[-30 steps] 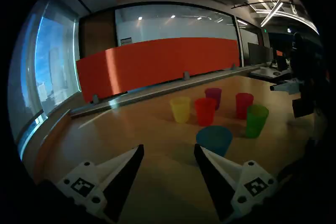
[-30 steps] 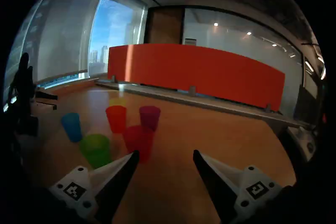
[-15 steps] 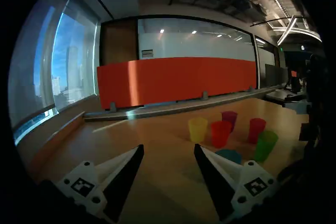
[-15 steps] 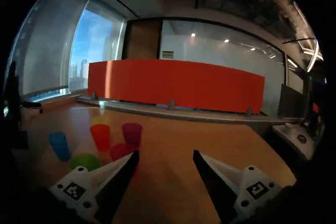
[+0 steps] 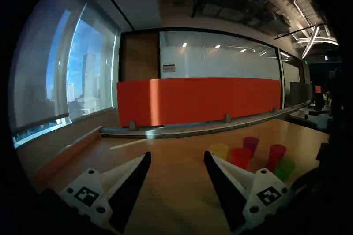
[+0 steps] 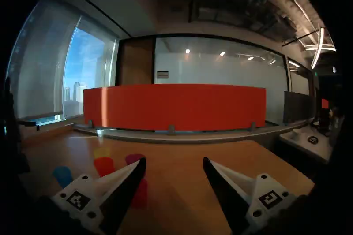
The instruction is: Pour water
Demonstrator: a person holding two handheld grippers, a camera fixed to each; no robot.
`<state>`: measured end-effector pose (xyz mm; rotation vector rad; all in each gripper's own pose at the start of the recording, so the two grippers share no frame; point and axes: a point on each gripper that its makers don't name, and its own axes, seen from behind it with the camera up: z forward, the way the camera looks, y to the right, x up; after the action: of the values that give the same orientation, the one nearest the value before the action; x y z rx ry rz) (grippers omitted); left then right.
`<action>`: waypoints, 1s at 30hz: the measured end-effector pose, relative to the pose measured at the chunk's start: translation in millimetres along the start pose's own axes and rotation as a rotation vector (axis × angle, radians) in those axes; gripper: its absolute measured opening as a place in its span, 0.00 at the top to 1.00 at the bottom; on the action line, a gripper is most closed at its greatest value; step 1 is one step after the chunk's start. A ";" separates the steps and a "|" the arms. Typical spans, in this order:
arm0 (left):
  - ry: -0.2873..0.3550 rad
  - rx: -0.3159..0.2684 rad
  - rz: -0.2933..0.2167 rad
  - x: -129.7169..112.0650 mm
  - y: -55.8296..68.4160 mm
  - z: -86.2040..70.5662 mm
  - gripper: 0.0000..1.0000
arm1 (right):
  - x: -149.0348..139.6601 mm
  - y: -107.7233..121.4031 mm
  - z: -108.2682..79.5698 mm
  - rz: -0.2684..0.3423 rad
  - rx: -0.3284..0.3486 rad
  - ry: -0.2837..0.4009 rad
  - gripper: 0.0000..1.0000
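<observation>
Fingers [image 5: 121,177] of our left gripper [image 5: 176,162] and right gripper [image 6: 174,164] are standing spread, pinching nothing; we are hovering over coloured cups [image 5: 241,156] on the table [image 5: 176,199].

our left gripper [image 5: 177,153] ends in two wedge-shaped fingers [image 5: 125,182] that taper to points, white on their outer faces and black on the inner ones. each white base carries a square black-and-white marker [image 5: 86,195] and small round screw holes [image 5: 90,172] at its corners. our right gripper [image 6: 174,160] is built the same: white-and-black pointed fingers [image 6: 229,182], a square marker [image 6: 78,200] on each base, round screw holes [image 6: 263,176] beside it. the body behind the bases is too shadowed to make out.
</observation>
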<state>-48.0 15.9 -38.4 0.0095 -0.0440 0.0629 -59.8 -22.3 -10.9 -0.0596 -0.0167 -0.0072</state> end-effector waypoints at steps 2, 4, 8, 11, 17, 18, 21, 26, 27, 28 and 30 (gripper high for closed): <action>0.007 0.018 0.016 0.5 -1.7 -0.4 0.12 | 2.6 -0.3 0.5 0.004 -0.003 0.003 0.01; 0.014 0.030 0.027 1.4 -1.8 -0.8 0.12 | 5.2 -0.4 1.0 0.005 -0.006 0.008 0.01; 0.033 0.038 0.029 4.2 0.6 -1.6 0.12 | 9.4 0.6 1.7 -0.002 -0.014 0.019 0.01; 0.051 0.044 0.021 4.6 1.7 -2.4 0.12 | 11.1 2.5 2.2 -0.010 -0.025 0.022 0.01; 0.069 0.061 0.010 -2.8 -0.5 -4.2 0.12 | 12.4 5.3 3.0 -0.021 -0.040 0.024 0.01; 0.071 0.064 0.009 -4.4 -1.2 -4.4 0.12 | 12.3 5.7 3.0 -0.021 -0.041 0.024 0.01; 0.075 0.068 0.004 -12.3 -4.3 -4.2 0.12 | 11.9 6.8 2.9 -0.012 -0.048 0.027 0.01; 0.068 0.074 -0.010 -28.5 -7.3 -2.3 0.12 | 11.9 3.2 4.0 -0.004 -0.048 0.029 0.01; 0.067 0.075 -0.013 -31.3 -7.7 -1.7 0.12 | 12.3 2.0 4.3 -0.004 -0.047 0.029 0.01; 0.069 0.075 -0.013 -33.6 -8.0 -0.6 0.12 | 12.7 0.4 4.6 -0.005 -0.046 0.031 0.01; 0.072 0.075 -0.012 -37.7 -8.4 1.3 0.12 | 13.6 -2.4 5.0 -0.007 -0.045 0.034 0.01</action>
<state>-85.1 5.2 -38.8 0.0822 0.0303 0.0523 -46.4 -24.6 -5.5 -0.1043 0.0172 -0.0151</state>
